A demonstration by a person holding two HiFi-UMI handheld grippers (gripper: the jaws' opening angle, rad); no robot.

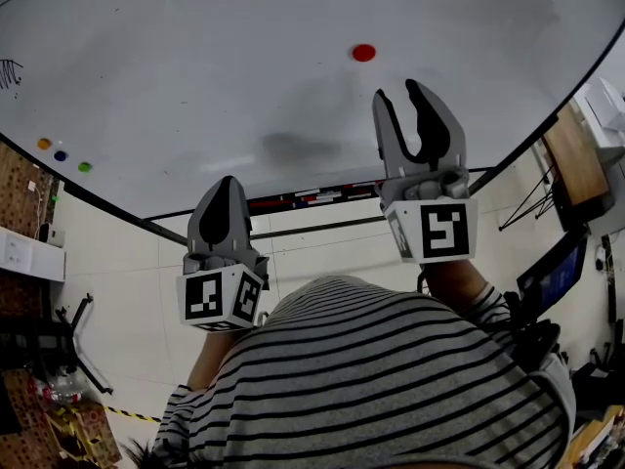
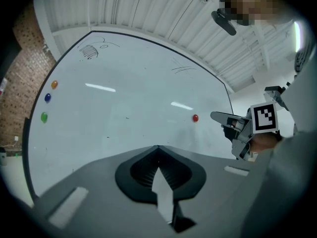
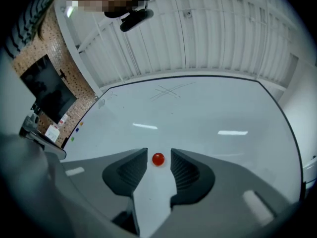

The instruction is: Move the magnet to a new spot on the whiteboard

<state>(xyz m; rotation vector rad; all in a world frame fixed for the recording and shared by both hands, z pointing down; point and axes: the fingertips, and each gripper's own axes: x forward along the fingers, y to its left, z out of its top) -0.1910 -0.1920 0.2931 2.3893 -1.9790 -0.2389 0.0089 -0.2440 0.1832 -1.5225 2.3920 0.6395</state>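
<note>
A small round red magnet (image 1: 363,53) sticks to the whiteboard (image 1: 215,57), above and left of my right gripper (image 1: 400,94). That gripper is open and empty, its tips pointing at the board a short way below the magnet. In the right gripper view the red magnet (image 3: 158,159) shows in the gap ahead of the two spread jaws of the right gripper (image 3: 158,155), apart from both. My left gripper (image 1: 227,182) hangs lower at the left, shut with nothing in it. From the left gripper view the magnet (image 2: 195,118) sits just left of the right gripper (image 2: 219,117).
Orange (image 1: 44,144), blue (image 1: 61,154) and green (image 1: 85,167) magnets sit at the board's left edge, with a scribble (image 1: 10,71) above them. A pen tray (image 1: 303,199) runs along the board's lower edge. A dark monitor (image 1: 557,272) stands at the right.
</note>
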